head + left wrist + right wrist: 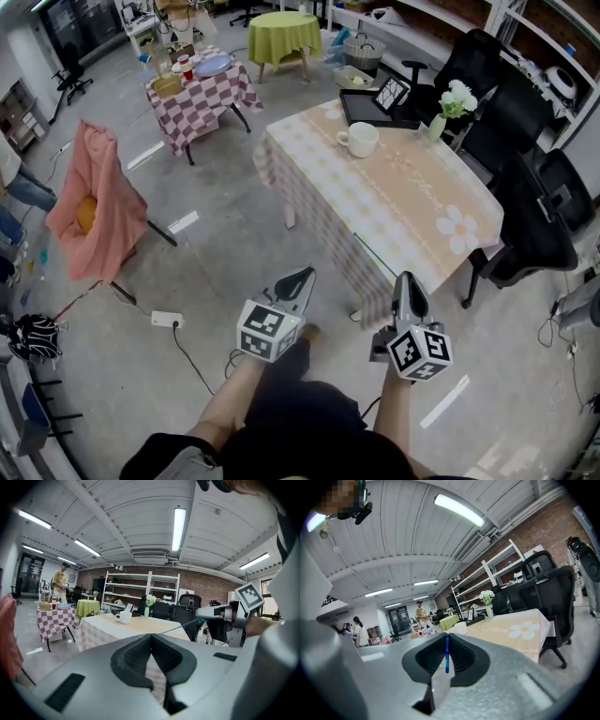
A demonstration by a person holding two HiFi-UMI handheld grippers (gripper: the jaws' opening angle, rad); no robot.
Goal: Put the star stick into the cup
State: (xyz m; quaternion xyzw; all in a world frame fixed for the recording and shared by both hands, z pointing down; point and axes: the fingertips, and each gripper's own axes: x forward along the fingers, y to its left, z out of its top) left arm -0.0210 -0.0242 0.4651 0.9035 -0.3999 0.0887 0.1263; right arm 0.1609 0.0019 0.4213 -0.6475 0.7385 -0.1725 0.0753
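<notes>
Blue star stick (446,654) pinched in my right hand-held gripper (446,639); left hand-held gripper (151,638) closed, empty. Cup (359,139) well off on the bench (403,211): I approach, tip down.

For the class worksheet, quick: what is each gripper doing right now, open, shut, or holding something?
Left gripper: shut, nothing between its jaws.
Right gripper: shut on the thin blue star stick.

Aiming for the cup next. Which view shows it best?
Head view: the white cup stands whole on the table, seen from above. Left gripper view shows it small; right gripper view, only partly, behind the right claw.
</notes>
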